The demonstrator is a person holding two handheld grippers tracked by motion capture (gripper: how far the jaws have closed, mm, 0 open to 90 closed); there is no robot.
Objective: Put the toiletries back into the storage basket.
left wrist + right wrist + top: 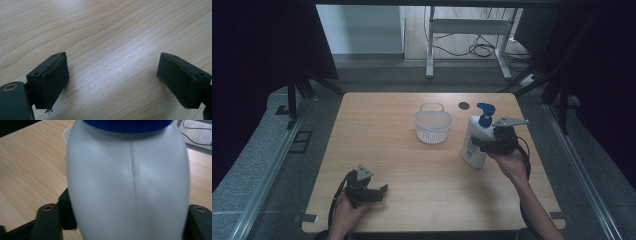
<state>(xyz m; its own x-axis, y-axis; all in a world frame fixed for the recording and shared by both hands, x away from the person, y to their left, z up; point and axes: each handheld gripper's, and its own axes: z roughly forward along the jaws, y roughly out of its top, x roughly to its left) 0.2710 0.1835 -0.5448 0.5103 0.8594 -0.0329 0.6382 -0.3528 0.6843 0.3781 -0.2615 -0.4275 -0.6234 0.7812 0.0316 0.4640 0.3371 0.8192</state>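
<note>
Pump bottle [474, 142], white with blue dispenser head, upright at right side of wooden worktop [397, 165], just right of white mesh basket [433, 125]. Right gripper [484, 145] around bottle's lower body, fingers [66, 212] against both flanks, whether pressing cannot be told. Left gripper [379, 192] low over near-left worktop, fingers [53, 82] spread wide apart, bare wood between them.

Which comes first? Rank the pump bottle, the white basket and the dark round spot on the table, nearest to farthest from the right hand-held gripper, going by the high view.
1. pump bottle: between the jaws of the right hand-held gripper.
2. white basket: to its left, mid-table.
3. dark round spot: toward the table's far edge, about as far as the basket; too close to call.
</note>
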